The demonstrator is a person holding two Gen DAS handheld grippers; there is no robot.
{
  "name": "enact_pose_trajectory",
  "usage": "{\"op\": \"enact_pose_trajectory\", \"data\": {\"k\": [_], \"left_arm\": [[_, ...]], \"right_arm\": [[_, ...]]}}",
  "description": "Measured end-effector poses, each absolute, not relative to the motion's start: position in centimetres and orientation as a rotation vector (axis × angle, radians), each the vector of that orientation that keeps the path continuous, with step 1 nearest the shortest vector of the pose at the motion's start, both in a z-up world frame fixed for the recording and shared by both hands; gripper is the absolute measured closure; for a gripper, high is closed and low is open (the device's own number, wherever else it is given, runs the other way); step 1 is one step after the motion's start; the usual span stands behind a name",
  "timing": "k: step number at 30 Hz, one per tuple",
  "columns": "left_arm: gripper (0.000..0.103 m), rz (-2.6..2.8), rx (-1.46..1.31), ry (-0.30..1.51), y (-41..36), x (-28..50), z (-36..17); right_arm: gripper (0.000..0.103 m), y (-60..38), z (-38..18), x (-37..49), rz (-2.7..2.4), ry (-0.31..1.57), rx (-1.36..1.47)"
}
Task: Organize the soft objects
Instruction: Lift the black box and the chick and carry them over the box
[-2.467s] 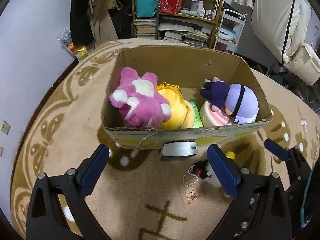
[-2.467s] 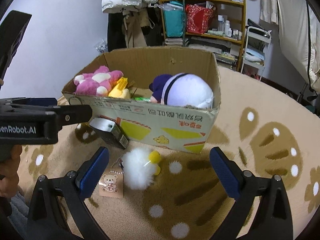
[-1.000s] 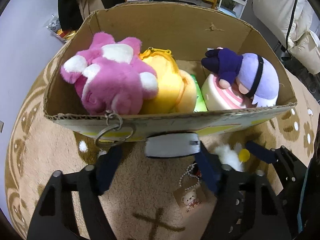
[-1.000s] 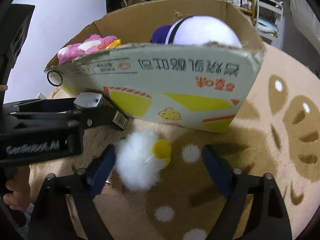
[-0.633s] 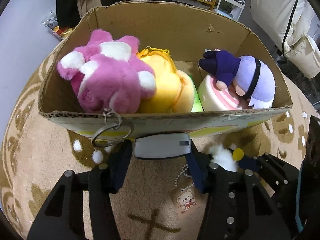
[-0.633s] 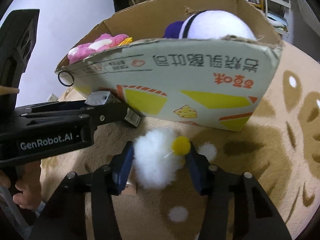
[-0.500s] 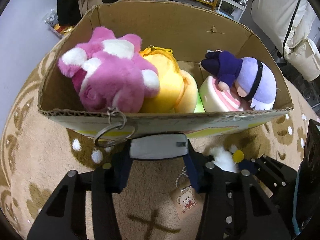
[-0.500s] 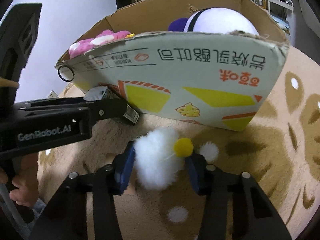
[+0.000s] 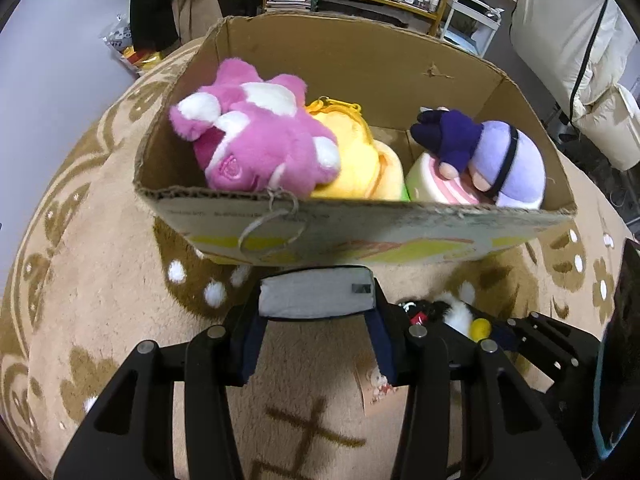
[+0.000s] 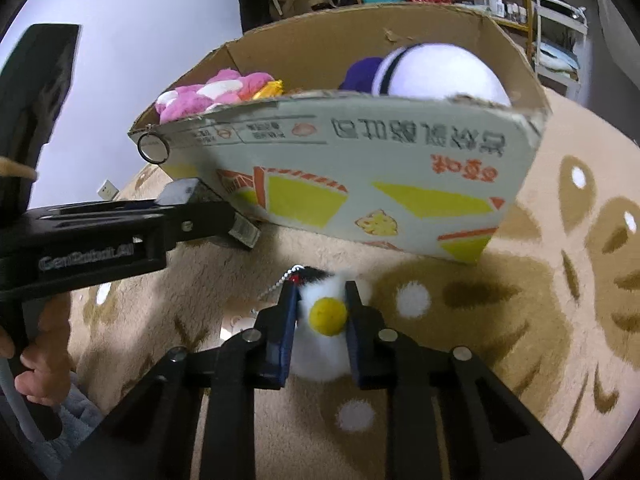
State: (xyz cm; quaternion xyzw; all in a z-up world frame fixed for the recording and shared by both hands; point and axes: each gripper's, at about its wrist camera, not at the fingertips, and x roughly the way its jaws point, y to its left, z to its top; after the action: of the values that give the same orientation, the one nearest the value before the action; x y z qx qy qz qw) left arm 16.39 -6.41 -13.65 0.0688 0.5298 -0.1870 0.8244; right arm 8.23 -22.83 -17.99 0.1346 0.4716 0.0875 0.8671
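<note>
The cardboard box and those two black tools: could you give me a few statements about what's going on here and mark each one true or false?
1. The left tool is clamped on a grey pack just in front of the cardboard box. True.
2. The right tool is open with nothing in it. False: it squeezes a white fluffy toy with a yellow pompom.
3. A pink plush lies in the box beside a yellow plush. True.
4. The box stands on a bare wooden floor. False: it stands on a tan patterned rug.
5. The purple-haired doll lies on the rug outside the box. False: it is inside the box.
</note>
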Motion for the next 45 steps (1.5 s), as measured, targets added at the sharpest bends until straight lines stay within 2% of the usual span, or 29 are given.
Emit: {"op": "enact_pose_trajectory", "data": {"k": [12, 15, 26, 35, 45], "left_arm": [[0.058, -0.369, 0.162, 1.104, -5.3, 13.6, -11.7], [0.058, -0.351, 0.155, 1.091, -4.4, 12.9, -10.8], [0.058, -0.307, 0.163, 1.002, -2.7, 11.5, -7.5], [0.058, -0.305, 0.170, 0.974, -2.9, 11.1, -6.9], [0.058, -0.299, 0.156, 0.891, -2.9, 10.6, -5.1]], "right_arm": [[0.073, -21.8, -19.0, 7.6, 0.176, 1.025, 0.251], [0.078, -21.3, -18.4, 7.0, 0.165, 1.010, 0.193], [0.088, -23.8, -16.1, 5.7, 0.108, 0.933, 0.283], [0.089, -25.1, -13.8, 5.3, 0.094, 0.868, 0.328], [0.089, -24.3, -8.1, 2.9, 0.107, 0.702, 0.306]]}}
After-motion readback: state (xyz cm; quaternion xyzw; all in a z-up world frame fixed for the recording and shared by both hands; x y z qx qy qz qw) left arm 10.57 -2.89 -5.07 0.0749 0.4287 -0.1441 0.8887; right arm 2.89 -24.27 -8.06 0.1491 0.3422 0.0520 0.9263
